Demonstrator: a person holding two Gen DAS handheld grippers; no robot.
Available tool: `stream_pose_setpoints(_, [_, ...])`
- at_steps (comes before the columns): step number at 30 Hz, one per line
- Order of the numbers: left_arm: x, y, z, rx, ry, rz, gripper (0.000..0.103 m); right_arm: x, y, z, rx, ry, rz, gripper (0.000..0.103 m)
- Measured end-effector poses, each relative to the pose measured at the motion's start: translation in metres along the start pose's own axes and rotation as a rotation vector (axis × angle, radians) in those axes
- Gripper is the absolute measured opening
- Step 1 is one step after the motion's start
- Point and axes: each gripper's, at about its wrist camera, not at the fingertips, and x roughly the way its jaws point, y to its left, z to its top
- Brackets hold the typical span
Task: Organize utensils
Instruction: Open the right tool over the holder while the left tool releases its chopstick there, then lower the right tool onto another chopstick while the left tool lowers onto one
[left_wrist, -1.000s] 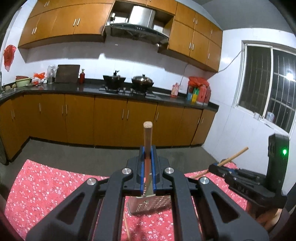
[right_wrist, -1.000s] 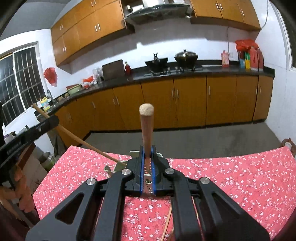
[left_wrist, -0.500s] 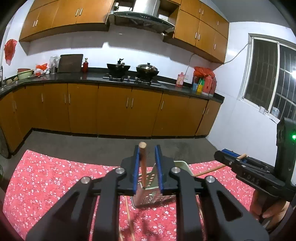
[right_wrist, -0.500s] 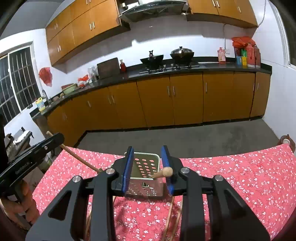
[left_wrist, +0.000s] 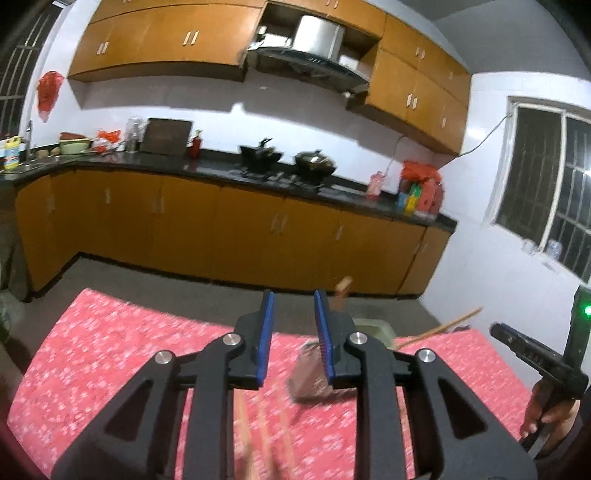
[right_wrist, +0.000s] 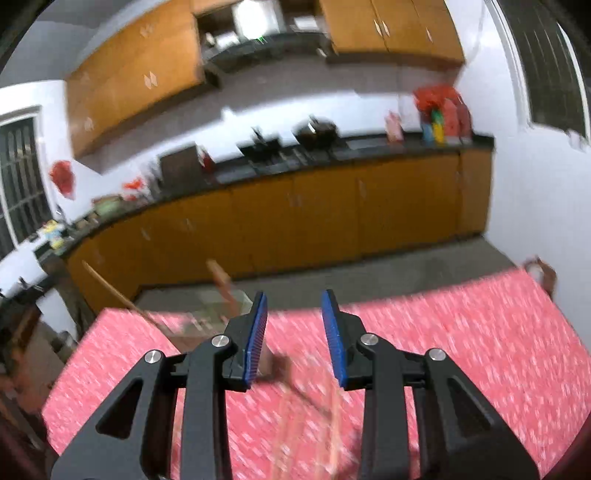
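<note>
While left gripper (left_wrist: 293, 332) gapes — utensil holder (left_wrist: 373, 326) | right view — blurred

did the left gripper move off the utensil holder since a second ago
Yes. The left gripper, then shut on a wooden handle centred over the holder, now stands open and has swung left: holder and handle now sit right of its fingers.

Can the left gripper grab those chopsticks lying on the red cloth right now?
Probably yes. The left gripper has open, empty jaws, and the chopsticks lie bare on the red cloth just below; blur hides detail.
</note>
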Motion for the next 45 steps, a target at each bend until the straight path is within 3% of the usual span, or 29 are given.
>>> stream_pose_setpoints(2, [0.003, 0.01, -0.017, 0.018, 0.041, 0.044, 0.024, 0.02, -0.016, -0.024, 0.019, 0.093, -0.029, 0.023])
stream_pose_setpoints(6, [0.018, 0.034, -0.059, 0.01, 0.167, 0.107, 0.024, 0.056, -0.033, -0.079, 0.045, 0.281, -0.034, 0.016])
stream_pose_setpoints(9, [0.025, 0.05, -0.086, -0.024, 0.24, 0.116, 0.024, 0.074, -0.034, -0.111, 0.049, 0.371, -0.024, 0.016])
stream_pose_setpoints(13, [0.033, 0.06, -0.121, -0.045, 0.32, 0.115, 0.023, 0.081, -0.027, -0.14, 0.044, 0.424, -0.026, 0.016])
stream_pose_setpoints(18, [0.041, 0.059, -0.149, -0.045, 0.382, 0.09, 0.023, 0.084, -0.032, -0.164, 0.03, 0.443, -0.051, 0.015])
stream_pose_setpoints(20, [0.043, 0.053, -0.158, -0.038, 0.4, 0.084, 0.023, 0.082, -0.03, -0.168, 0.01, 0.436, -0.058, 0.009])
stream_pose_setpoints(28, [0.049, 0.04, -0.173, -0.015, 0.452, 0.061, 0.023, 0.087, -0.05, -0.162, 0.063, 0.398, -0.158, 0.008])
stream_pose_setpoints(36, [0.061, 0.03, -0.188, 0.042, 0.512, 0.08, 0.015, 0.086, -0.051, -0.162, 0.053, 0.395, -0.152, 0.008])
stream_pose_setpoints(45, [0.069, 0.019, -0.197, 0.104, 0.51, 0.126, 0.012, 0.085, -0.04, -0.165, 0.02, 0.392, -0.14, 0.008])
